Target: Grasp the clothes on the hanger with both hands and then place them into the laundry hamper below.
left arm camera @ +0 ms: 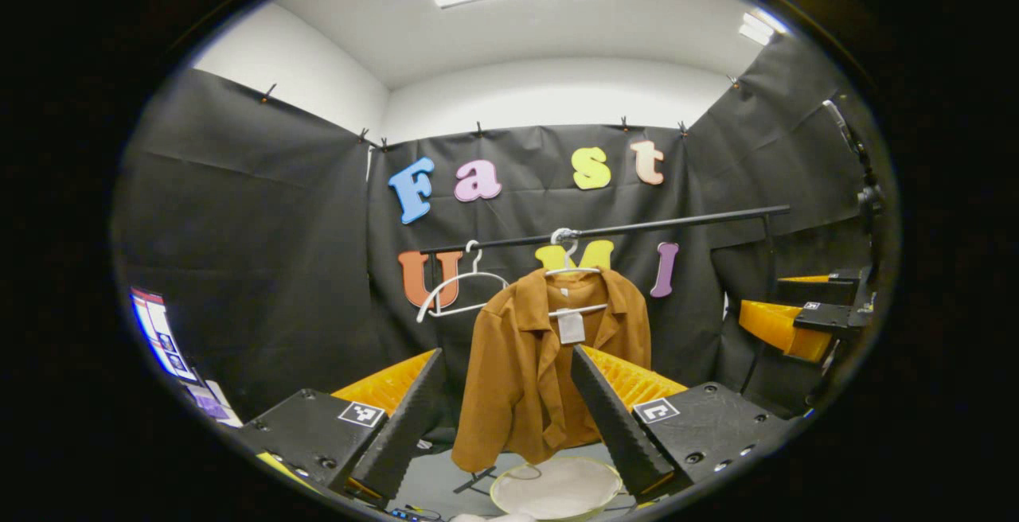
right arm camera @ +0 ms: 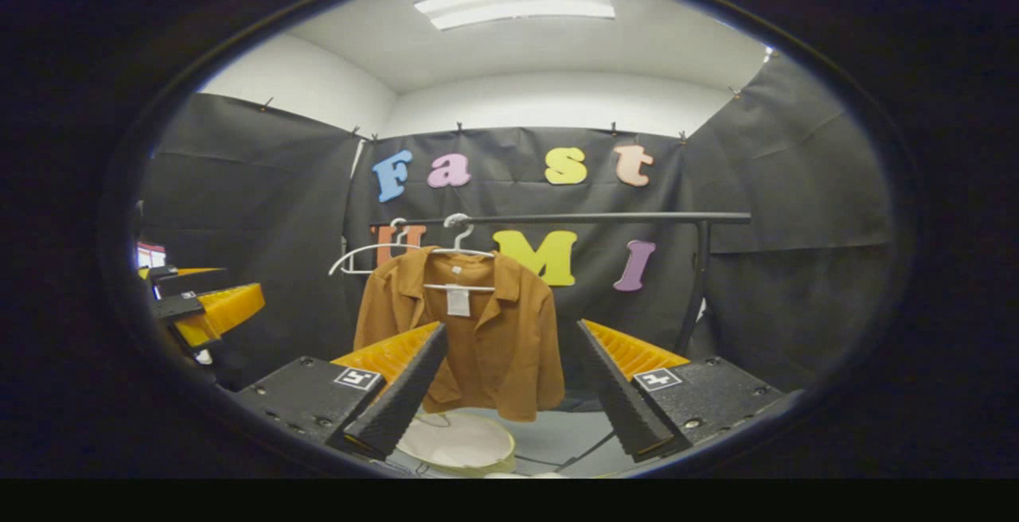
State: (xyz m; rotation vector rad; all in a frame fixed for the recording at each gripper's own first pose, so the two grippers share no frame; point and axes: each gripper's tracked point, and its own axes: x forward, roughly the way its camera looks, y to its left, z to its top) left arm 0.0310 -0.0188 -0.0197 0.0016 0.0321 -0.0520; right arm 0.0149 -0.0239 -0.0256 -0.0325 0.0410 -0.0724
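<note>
Below the hanging shirt (left arm camera: 541, 363), white hamper (left arm camera: 557, 488).

A: What carries things here?

B: Two carriers: a rail (left arm camera: 605, 229) across the back wall, and the floor (right arm camera: 549, 434) under it.

A: What's on the rail?

B: Two white hangers hook over it. One hanger (left arm camera: 575, 271) bears a brown shirt (left arm camera: 541, 371). The other hanger (left arm camera: 462, 291) is bare and sits just beside the shirt, on the side away from the rail's post (right arm camera: 694, 291).

A: And on the floor?

B: A round pale hamper (left arm camera: 557, 488) stands there, below the shirt. The shirt's hem hangs near its rim; whether they touch, I can't tell.
</note>
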